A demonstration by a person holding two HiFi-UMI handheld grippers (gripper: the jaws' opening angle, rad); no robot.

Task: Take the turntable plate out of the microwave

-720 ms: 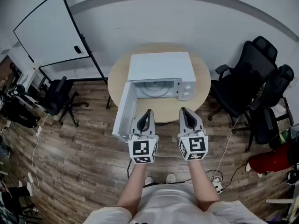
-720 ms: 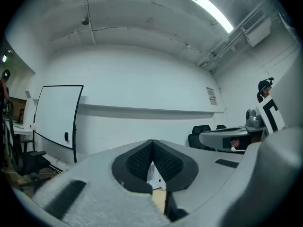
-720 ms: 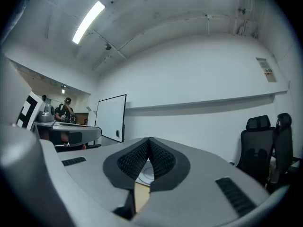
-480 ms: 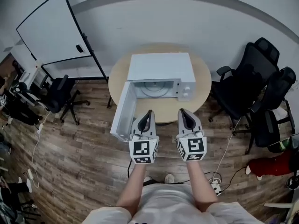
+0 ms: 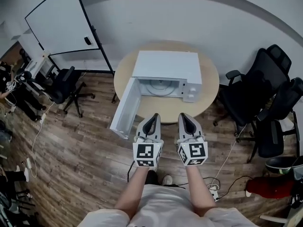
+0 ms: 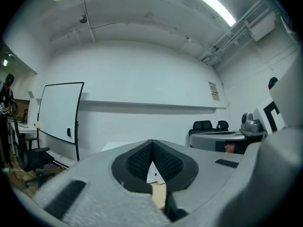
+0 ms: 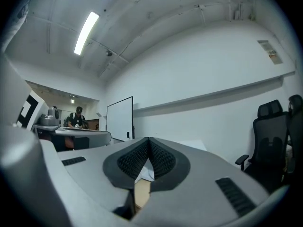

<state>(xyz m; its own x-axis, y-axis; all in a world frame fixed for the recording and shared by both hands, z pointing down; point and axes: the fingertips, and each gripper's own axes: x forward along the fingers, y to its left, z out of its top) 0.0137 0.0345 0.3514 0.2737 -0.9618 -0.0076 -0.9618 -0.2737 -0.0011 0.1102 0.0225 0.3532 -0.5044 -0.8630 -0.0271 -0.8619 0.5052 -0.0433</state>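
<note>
While your grey left gripper (image 5: 152, 117) and grey right gripper (image 5: 184, 117) were clenched empty, side by side, the pale round turntable plate (image 5: 160, 86) lay flat inside the white open-doored microwave (image 5: 166, 66), straight ahead, well apart, marginally nearer your left.

Grey, marker-cubed left gripper (image 5: 152, 116) and right gripper (image 5: 182, 115); white shirt (image 5: 165, 198)

no readable text; the wall notice (image 6: 215, 91) is too small.
</note>
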